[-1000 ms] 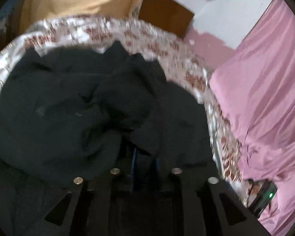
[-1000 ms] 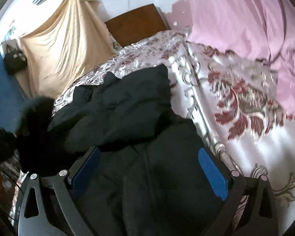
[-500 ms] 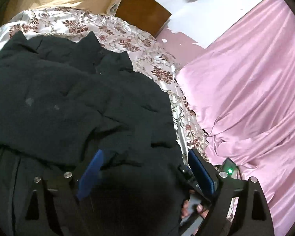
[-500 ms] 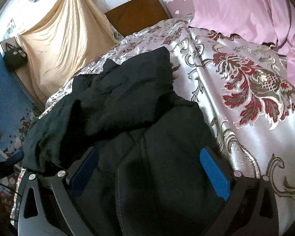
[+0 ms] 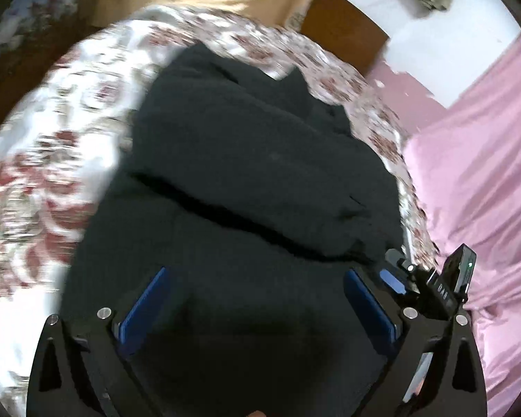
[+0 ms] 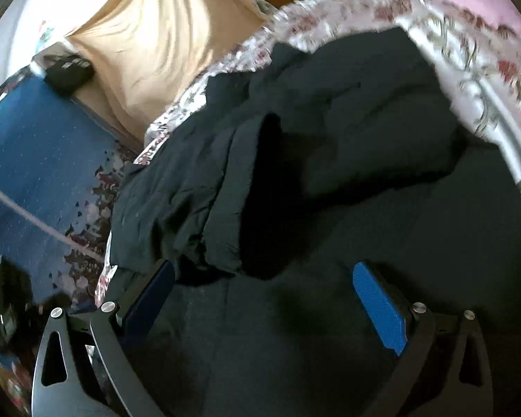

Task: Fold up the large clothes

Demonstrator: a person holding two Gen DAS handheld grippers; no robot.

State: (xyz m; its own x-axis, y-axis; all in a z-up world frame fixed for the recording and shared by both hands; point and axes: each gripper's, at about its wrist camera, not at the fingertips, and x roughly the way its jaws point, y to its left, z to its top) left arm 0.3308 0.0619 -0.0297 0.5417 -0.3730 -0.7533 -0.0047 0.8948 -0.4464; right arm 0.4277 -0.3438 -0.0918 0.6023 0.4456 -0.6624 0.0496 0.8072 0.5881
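A large black garment lies on the flowered bedspread, with one part folded over across its middle. My left gripper hovers over its near part. Its jaws are opening wide, and cloth lies under them but is not pinched. In the right wrist view the same black garment is bunched into thick folds toward the bed's left edge. My right gripper stands open above it, and its blue pads touch nothing. One blue pad of the right gripper shows beside the left one.
A pink sheet covers the bed's right side. A beige cloth hangs behind the bed, next to a brown wooden headboard. Blue carpet lies on the floor to the left, with a black bag on it.
The left gripper was shut on black cloth and has opened and let it go. The folded part now lies flat across the garment. The right gripper stayed open and swung left.
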